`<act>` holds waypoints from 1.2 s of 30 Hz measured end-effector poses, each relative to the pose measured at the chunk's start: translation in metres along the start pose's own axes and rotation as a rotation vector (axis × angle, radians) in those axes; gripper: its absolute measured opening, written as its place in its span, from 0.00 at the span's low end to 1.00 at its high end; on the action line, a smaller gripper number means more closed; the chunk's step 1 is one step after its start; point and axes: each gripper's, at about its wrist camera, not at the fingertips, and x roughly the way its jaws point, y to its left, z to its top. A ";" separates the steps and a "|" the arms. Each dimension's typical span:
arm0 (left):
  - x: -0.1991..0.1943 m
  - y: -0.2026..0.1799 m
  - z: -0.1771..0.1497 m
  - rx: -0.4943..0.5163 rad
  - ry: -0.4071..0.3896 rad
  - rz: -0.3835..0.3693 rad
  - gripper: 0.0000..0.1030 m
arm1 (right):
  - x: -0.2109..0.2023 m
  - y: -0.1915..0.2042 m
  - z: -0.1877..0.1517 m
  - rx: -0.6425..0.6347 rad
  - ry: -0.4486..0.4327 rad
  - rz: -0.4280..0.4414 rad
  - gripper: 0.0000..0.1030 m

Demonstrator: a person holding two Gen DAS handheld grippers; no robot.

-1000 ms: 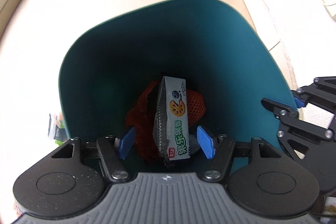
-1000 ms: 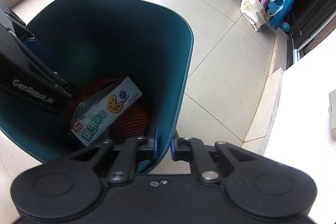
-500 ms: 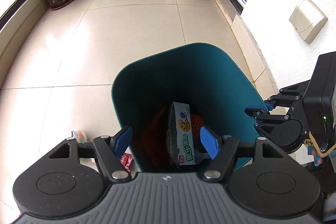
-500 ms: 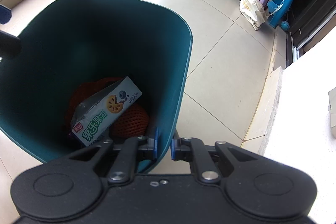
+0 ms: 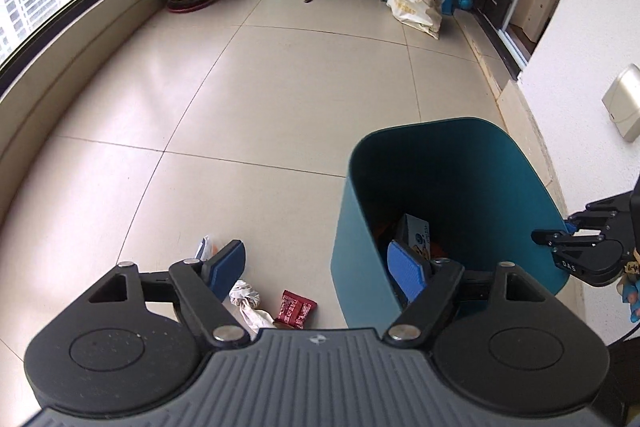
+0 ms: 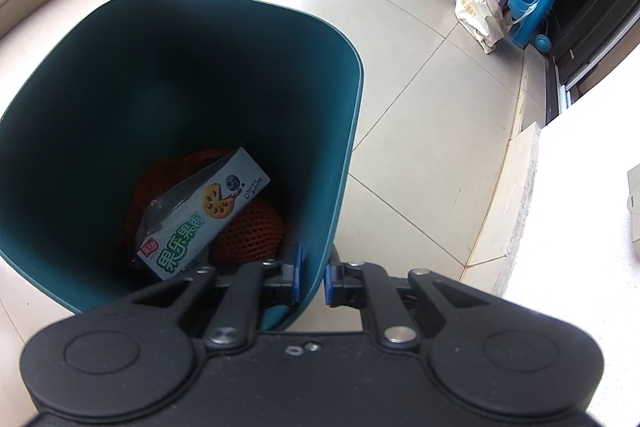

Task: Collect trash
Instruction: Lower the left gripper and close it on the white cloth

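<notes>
Wide bare floor tile (image 5: 280,99) ahead and to the left, edged by the window wall. Near the left gripper (image 5: 318,269), jaws spread wide and holding nothing: crumpled white paper (image 5: 244,297) and red wrapper (image 5: 294,309) on the floor, just left of the teal trash bin (image 5: 448,163). Inside the bin: biscuit box (image 6: 200,219) lying on orange mesh netting (image 6: 250,235). Right gripper (image 6: 312,277) pinched on the bin's near rim. White wall close on the right.
</notes>
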 end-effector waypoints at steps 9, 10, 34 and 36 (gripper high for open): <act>0.081 0.057 -0.031 -0.109 0.127 0.074 0.78 | 0.001 0.003 0.000 -0.012 0.005 -0.010 0.10; 0.096 0.062 -0.035 -0.123 0.156 0.083 0.78 | 0.001 0.003 0.001 -0.013 0.007 -0.015 0.10; 0.308 0.098 -0.084 -0.219 0.423 0.168 0.68 | 0.002 0.010 0.005 -0.088 0.037 -0.063 0.14; 0.310 0.097 -0.085 -0.225 0.437 0.165 0.50 | 0.002 0.011 0.005 -0.095 0.038 -0.070 0.14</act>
